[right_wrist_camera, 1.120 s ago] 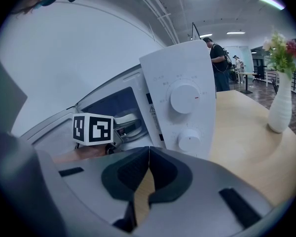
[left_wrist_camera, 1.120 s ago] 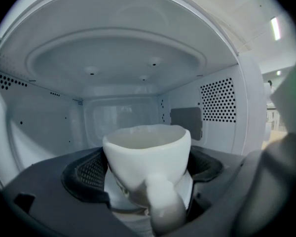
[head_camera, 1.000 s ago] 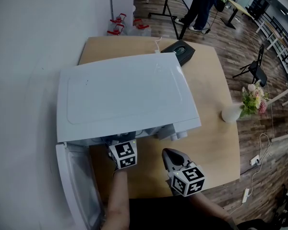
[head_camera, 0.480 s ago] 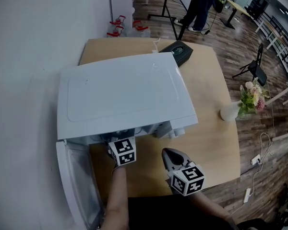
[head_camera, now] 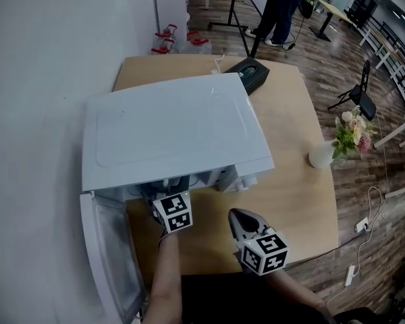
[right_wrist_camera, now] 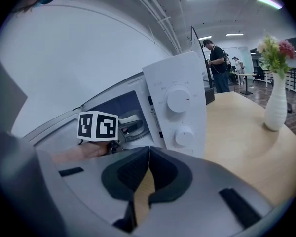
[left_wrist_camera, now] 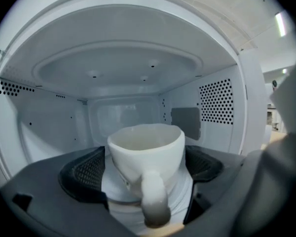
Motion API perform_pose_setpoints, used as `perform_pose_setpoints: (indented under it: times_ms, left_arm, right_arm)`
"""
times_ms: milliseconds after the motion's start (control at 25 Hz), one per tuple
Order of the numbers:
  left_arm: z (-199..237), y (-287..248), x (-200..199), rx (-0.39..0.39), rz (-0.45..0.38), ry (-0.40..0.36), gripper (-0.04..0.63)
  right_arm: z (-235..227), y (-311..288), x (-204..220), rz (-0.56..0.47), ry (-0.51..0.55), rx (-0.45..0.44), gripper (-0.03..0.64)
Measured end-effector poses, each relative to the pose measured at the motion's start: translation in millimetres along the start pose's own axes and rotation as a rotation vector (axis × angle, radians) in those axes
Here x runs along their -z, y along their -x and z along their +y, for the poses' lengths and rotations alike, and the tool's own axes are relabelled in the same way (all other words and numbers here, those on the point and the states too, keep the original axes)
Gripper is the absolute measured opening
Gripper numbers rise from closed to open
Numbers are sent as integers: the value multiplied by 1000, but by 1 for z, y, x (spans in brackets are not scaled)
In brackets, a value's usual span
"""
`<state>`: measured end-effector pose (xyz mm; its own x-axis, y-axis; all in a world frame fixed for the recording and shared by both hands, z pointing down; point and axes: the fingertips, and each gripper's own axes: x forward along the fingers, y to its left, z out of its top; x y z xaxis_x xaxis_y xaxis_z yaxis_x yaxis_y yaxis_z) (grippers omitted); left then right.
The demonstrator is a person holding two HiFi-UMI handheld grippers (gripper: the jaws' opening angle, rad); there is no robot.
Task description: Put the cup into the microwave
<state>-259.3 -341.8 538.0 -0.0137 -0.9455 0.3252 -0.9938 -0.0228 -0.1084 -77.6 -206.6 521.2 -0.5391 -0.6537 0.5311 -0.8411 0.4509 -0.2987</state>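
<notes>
A white cup (left_wrist_camera: 145, 149) stands upright inside the open white microwave (head_camera: 169, 130), handle toward the camera, low over the cavity floor. My left gripper (left_wrist_camera: 147, 169) reaches into the cavity, its black pads (left_wrist_camera: 84, 174) pressed on both sides of the cup. In the head view only its marker cube (head_camera: 172, 211) shows below the oven's front edge. My right gripper (head_camera: 241, 223) hovers over the table in front of the microwave, shut with nothing between its jaws; the right gripper view shows the control panel (right_wrist_camera: 180, 102) with two knobs.
The microwave door (head_camera: 111, 262) hangs open at the left. On the wooden table (head_camera: 290, 181) stand a white vase with flowers (head_camera: 322, 158) at the right edge and a black box (head_camera: 252, 74) behind the oven. A person (head_camera: 283, 5) stands far back.
The left gripper's cube has crept slightly toward the microwave opening. The right gripper has stayed where it was.
</notes>
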Motion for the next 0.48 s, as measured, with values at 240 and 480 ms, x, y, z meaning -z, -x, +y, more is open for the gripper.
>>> perform_pose_setpoints:
  times_ms: [240,480]
  left_arm:
    - [1,13,6,-2,13,32,479]
    - [1,28,12,11,22,40,479]
  right_arm:
    - [5,6,2,-8,6,-12,-6]
    - [8,14,6,-18,12,-21,-6]
